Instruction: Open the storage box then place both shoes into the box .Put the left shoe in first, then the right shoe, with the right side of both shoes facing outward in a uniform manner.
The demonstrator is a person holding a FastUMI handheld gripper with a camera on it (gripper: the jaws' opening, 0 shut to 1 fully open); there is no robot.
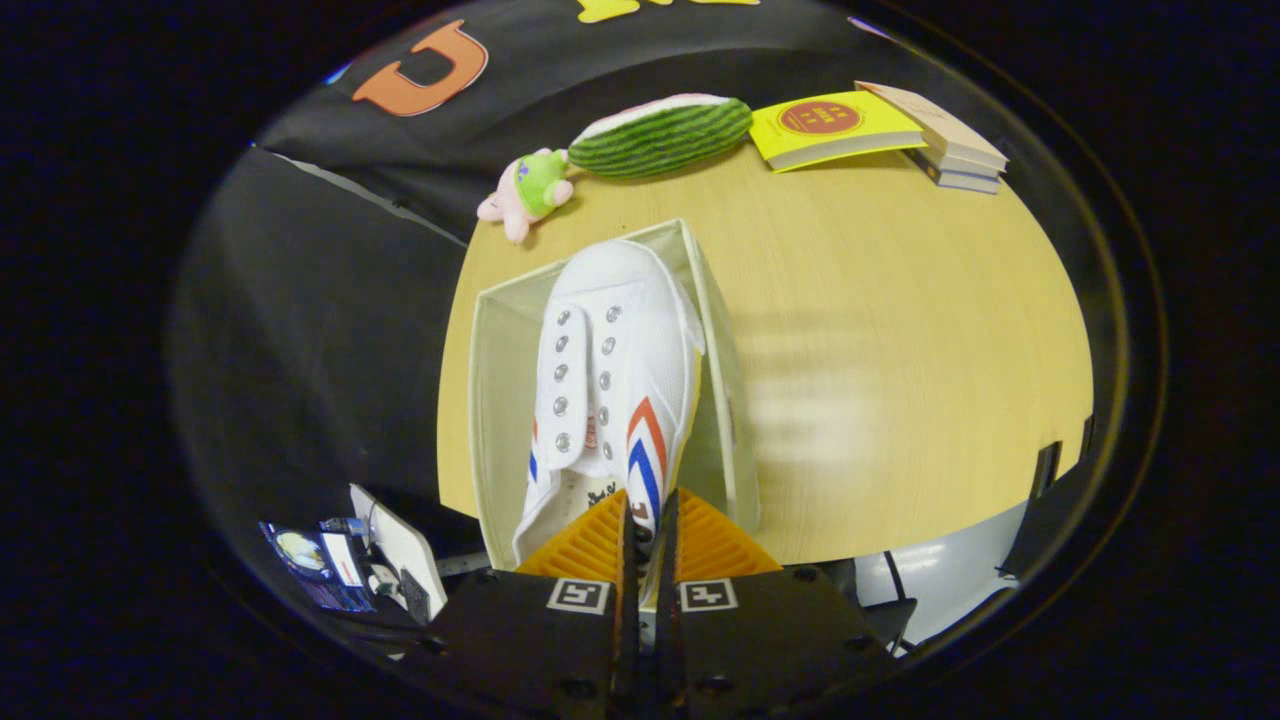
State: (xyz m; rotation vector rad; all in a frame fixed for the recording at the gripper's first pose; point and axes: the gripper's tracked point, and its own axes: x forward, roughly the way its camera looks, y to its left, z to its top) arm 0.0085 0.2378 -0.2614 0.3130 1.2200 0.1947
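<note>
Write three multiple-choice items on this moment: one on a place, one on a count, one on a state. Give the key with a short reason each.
1. Where is the white shoe?
A. Beside the books
B. Held over the open storage box, toe pointing away from the gripper
C. On the floor

2. How many books lie at the table's far side?
A. One
B. Three
C. Six

3. How does the gripper stand?
A. Wide open, holding nothing
B. Closed on the plush toy
C. Closed on the shoe's heel edge

Key:
1 B, the shoe runs from the fingers out over the box's walls.
2 B, a yellow book lies beside a stack of two.
3 C, both fingers pinch the heel edge with almost no gap.
</note>
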